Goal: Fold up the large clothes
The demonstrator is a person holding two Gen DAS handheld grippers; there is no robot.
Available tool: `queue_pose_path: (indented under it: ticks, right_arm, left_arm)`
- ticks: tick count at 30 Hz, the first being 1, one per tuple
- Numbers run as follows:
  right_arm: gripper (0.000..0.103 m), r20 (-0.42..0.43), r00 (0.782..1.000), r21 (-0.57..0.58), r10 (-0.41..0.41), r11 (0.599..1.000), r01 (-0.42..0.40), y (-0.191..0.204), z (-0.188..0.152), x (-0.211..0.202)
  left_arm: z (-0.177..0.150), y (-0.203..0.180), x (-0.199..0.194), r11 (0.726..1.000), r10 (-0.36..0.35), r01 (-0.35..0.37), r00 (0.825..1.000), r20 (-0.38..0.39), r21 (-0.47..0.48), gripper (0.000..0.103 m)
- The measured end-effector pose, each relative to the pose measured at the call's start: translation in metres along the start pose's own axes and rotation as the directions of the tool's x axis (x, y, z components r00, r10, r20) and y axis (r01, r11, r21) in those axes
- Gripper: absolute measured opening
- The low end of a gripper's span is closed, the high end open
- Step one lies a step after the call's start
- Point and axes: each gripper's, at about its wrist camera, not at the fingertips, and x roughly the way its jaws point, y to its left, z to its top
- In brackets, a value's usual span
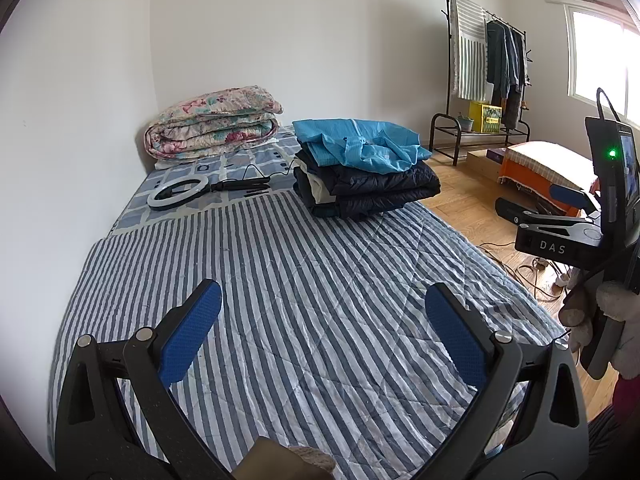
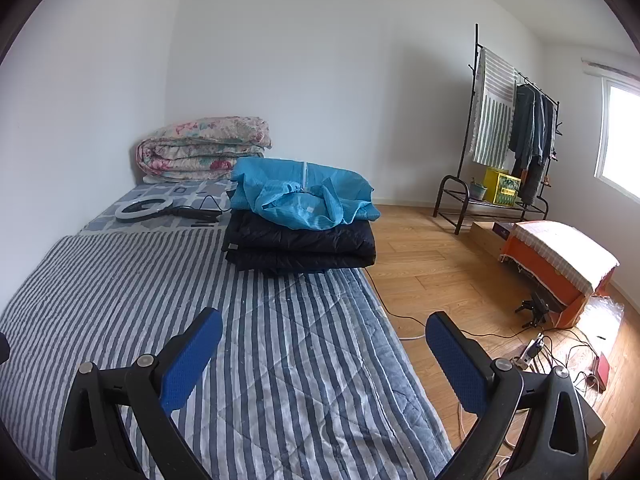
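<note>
Left gripper (image 1: 322,320): blue-padded fingers spread wide apart, holding nothing, hovering above the near end of the bed.
Right gripper (image 2: 324,344): fingers likewise apart and empty, over the bed's right edge, beside the wooden floor.
Bed (image 1: 312,280): covered by a striped quilt, bare between both grippers and the clothes.
Clothes stack (image 2: 300,236): folded dark garments at the bed's right edge, toward the far end, well apart from both grippers.
Blue garment (image 2: 304,196): lies loosely crumpled on top of the stack, its long axis running across the bed.
Key relation: the stack lies straight ahead and slightly left of the right gripper, ahead and slightly right of the left one; the right gripper seems nearer.
Far corner: a floral quilt (image 1: 212,122) rolled against the wall.
</note>
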Motion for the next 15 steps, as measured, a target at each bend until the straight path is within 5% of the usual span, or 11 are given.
queue_pose_path:
  ticks: [15]
  right_arm:
    - [0.103, -0.003, 1.000, 0.010, -0.005, 1.000, 0.005, 0.0021, -0.0016, -0.0021]
  left_arm:
    - [0.0004, -0.0001, -0.0002, 1.000, 0.000, 0.000, 1.000, -0.001, 0.001, 0.103]
